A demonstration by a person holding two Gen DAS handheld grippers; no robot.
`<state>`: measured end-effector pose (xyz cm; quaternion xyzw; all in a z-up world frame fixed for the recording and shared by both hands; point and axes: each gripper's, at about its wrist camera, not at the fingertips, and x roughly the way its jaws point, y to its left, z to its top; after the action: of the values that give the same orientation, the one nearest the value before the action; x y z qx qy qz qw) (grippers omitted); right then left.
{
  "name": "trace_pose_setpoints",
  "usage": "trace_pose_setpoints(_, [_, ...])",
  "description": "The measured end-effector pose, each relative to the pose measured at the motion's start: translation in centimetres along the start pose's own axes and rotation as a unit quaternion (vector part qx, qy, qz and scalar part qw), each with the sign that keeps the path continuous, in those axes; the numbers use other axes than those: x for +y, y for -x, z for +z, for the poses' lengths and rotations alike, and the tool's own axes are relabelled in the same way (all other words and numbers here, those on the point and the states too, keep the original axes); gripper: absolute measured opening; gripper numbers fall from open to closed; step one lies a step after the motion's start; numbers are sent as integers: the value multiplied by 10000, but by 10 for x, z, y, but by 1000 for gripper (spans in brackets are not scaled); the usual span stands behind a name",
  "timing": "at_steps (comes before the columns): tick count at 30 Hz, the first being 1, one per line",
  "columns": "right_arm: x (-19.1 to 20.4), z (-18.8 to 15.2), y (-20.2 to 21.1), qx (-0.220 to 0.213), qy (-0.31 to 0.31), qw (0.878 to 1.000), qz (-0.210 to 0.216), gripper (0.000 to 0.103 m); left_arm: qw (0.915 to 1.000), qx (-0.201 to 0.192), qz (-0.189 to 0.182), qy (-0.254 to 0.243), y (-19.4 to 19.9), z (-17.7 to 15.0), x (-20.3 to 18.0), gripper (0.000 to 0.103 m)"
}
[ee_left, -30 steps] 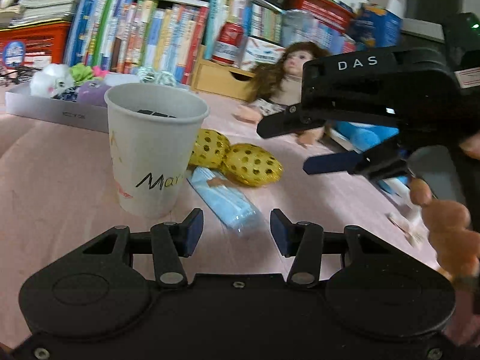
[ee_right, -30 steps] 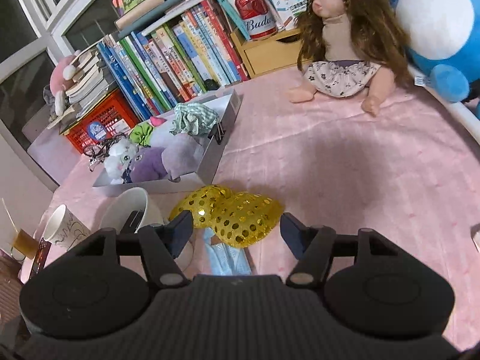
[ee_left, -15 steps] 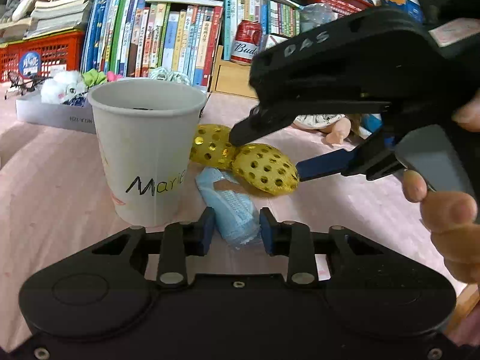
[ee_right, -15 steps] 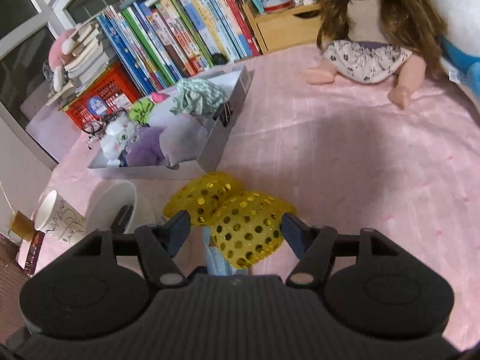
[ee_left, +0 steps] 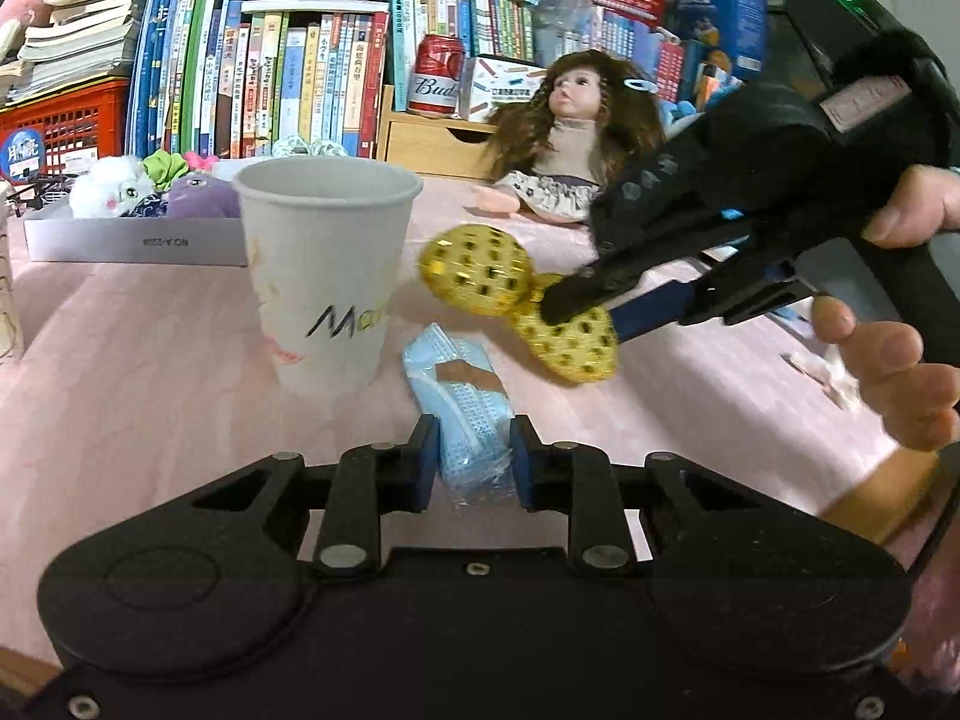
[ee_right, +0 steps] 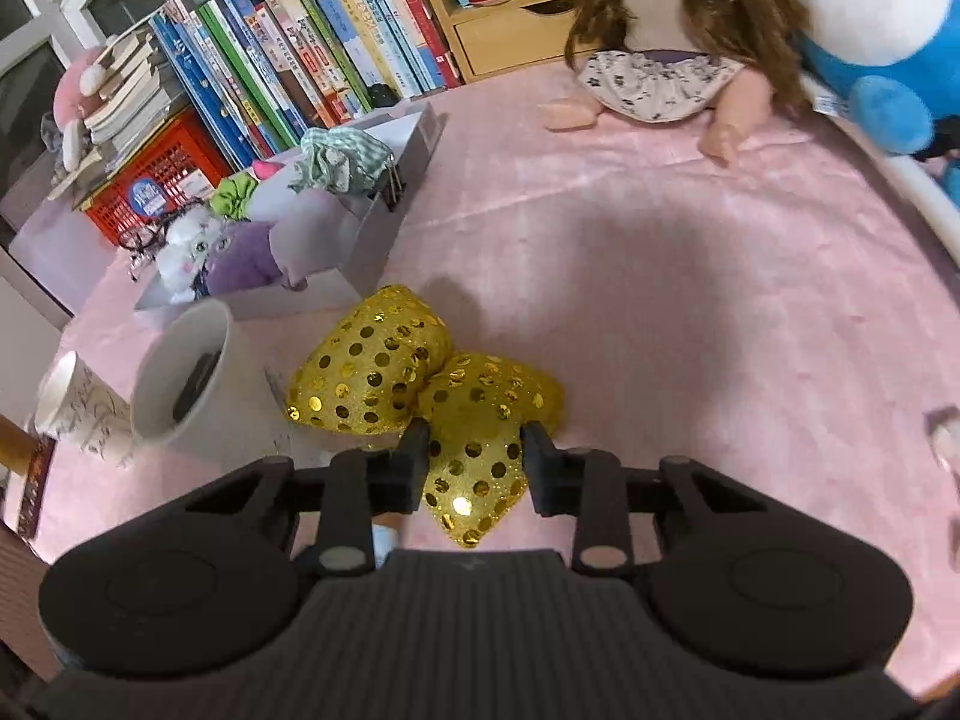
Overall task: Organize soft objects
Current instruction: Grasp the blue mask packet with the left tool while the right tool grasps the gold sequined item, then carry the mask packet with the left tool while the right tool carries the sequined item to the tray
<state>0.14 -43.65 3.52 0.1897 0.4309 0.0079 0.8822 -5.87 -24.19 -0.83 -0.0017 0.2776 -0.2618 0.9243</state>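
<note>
A blue face-mask pack (ee_left: 459,396) in clear wrap lies on the pink cloth, and my left gripper (ee_left: 469,462) is shut on its near end. A gold sequin bow (ee_right: 372,366) sits just beyond it, beside the paper cup. My right gripper (ee_right: 475,465) has its jaws closing on the bow's right lobe, and both pads press the fabric. In the left wrist view the right gripper (ee_left: 579,315) comes in from the right, held by a hand (ee_left: 888,372), with the bow (ee_left: 480,270) tilted up at its tips.
A white paper cup (ee_left: 327,276) with writing stands left of the mask. A grey tray (ee_left: 120,243) of soft toys sits behind it. A doll (ee_left: 576,144), books, a beer can (ee_left: 438,75) and a blue plush (ee_right: 870,30) line the back. A second cup (ee_right: 72,402) stands at far left.
My left jaws closed onto the mask pack. My right gripper came down over the gold bow and closed on its right lobe, and the bow now tilts up.
</note>
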Motion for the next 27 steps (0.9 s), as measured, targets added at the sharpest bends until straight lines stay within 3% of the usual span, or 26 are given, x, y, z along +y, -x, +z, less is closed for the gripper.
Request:
trace_pose_setpoints(5, [1, -23, 18, -30, 348, 9990, -264, 40, 9997, 50, -106, -195, 21, -6, 9, 24])
trace_pose_setpoints(8, [5, -33, 27, -96, 603, 9970, -467, 46, 9998, 39, -85, -198, 28, -7, 14, 30])
trace_pose_setpoints(12, [6, -39, 35, -232, 738, 9951, -621, 67, 9997, 10, -25, -233, 27, -5, 13, 40])
trace_pose_setpoints(19, [1, -35, 36, -434, 475, 9977, -230, 94, 9993, 2, 41, -379, 16, -4, 7, 55])
trace_pose_setpoints(23, [6, -35, 23, -383, 480, 9977, -299, 97, 9988, -13, 158, -453, 7, -3, 4, 55])
trace_pose_setpoints(27, [3, -36, 15, -272, 260, 9990, -261, 97, 9994, -14, 123, -327, 5, -1, 8, 40])
